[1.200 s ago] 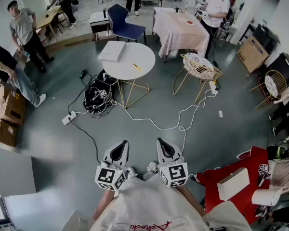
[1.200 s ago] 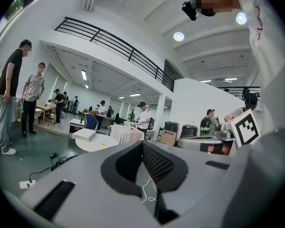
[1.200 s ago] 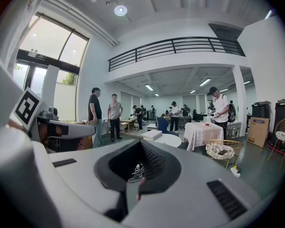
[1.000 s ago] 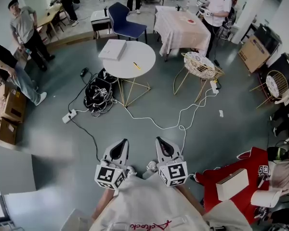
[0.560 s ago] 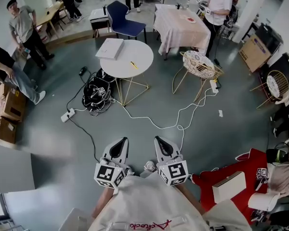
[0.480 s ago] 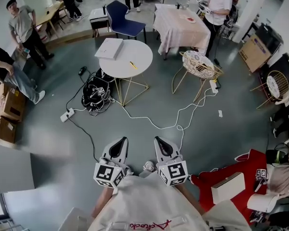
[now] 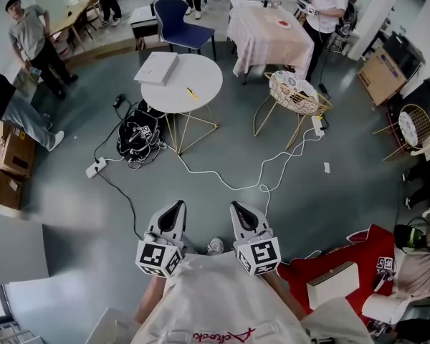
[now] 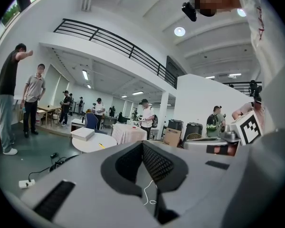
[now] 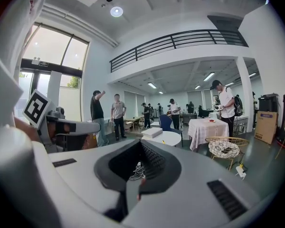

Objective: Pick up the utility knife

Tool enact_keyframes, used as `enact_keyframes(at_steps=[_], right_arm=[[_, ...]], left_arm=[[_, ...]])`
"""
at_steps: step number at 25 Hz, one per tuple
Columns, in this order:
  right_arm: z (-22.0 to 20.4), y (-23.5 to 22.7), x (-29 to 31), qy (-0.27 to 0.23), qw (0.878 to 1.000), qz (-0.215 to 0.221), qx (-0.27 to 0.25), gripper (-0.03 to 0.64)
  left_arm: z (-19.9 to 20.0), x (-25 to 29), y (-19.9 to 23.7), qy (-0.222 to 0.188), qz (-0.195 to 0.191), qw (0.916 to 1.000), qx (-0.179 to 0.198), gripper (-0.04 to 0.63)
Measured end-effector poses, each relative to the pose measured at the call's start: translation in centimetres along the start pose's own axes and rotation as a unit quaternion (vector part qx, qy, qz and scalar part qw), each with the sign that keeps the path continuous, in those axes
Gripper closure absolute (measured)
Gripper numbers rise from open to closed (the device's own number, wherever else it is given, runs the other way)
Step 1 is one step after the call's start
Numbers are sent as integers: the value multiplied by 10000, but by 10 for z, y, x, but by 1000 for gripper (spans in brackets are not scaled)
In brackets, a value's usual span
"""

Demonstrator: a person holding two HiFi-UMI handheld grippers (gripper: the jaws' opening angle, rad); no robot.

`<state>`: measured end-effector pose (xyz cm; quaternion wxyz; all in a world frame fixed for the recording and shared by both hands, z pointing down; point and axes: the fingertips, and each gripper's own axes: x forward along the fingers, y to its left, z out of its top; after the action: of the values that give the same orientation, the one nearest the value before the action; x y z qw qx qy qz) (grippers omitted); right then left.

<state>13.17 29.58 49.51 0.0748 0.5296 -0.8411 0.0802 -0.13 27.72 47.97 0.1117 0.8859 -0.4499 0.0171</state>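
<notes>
Both grippers, left [image 7: 176, 205] and right [image 7: 239, 208], are sitting clenched on nothing, close to the person's body. The knife [image 7: 191, 93] is lying on a round table [image 7: 201, 77] well ahead of them, beside a box [image 7: 156, 68]. Only the gripper views are showing a balcony rail [image 9: 180, 39].

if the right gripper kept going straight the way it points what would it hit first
The right gripper has only open air close ahead. Farther on, its line seems to reach the round white table, though depth is unclear.
</notes>
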Motion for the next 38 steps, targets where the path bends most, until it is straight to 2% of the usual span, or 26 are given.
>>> enact_keyframes(at_steps=[5,11,16,21,27,32,38], right_arm=[[-5,-13,7,81,9999,-62,35,600],[-5,-25,41,178,9996,-194,47,600],[-4,-33,90,293,9991,-281,91,600],[3,-32,146,346,9992,-198,60,600],[8,-42,202,402,9989,-195,103,600],[26,-54,245,396,9989,-240,24,600],[58,-64,292,393,9987,-321,-22,600]], left_arm=[[-5,17,1,55,-68,9999,-53,583],[-5,53,28,84,-212,9996,-144,583],[-4,90,68,175,-345,9990,-216,583],[4,119,118,208,-303,9990,-259,583],[1,156,158,341,-323,9982,-385,583],[16,193,185,319,-476,9975,-424,583],[55,226,216,218,-626,9970,-401,583]])
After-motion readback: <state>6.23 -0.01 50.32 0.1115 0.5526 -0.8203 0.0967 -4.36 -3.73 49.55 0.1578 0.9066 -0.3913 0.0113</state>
